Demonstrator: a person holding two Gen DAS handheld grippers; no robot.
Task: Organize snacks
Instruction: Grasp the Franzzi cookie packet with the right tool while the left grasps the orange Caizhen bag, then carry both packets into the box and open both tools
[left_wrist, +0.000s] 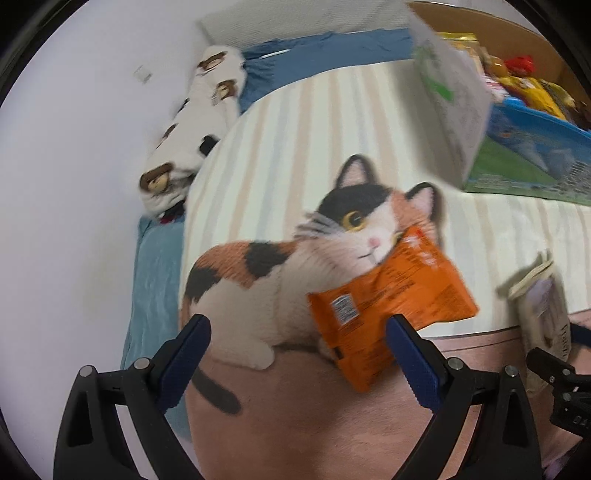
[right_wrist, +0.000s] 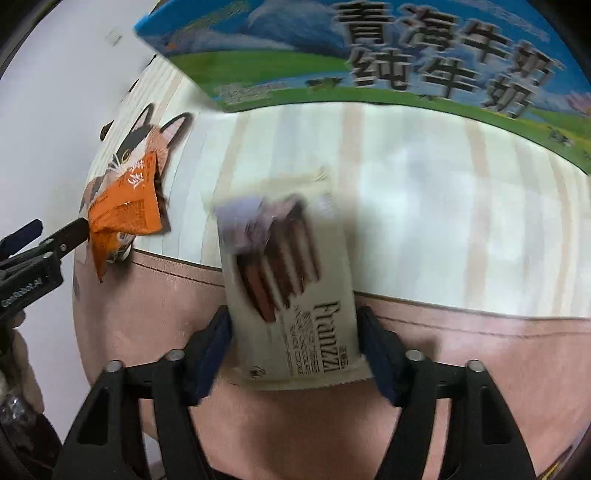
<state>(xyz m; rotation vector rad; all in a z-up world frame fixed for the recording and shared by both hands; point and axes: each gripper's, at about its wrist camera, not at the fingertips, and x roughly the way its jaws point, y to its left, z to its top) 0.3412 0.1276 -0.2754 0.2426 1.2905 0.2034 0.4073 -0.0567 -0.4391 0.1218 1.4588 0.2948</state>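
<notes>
An orange snack packet (left_wrist: 388, 302) lies on the cat-print blanket, over the printed cat's chin. My left gripper (left_wrist: 299, 365) is open; its right finger (left_wrist: 410, 354) touches the packet's near edge and the left finger stands well apart. In the right wrist view the packet (right_wrist: 125, 214) shows at the left with that finger against it. My right gripper (right_wrist: 295, 347) is shut on a cream Franzzi cookie packet (right_wrist: 288, 295), held by its sides above the blanket. That packet also shows in the left wrist view (left_wrist: 543, 310).
A milk carton box (right_wrist: 369, 59) with blue and green print stands at the back; in the left wrist view the box (left_wrist: 524, 147) holds several snacks. A bear-print pillow (left_wrist: 195, 125) and blue sheet (left_wrist: 155, 280) lie left, by the white wall.
</notes>
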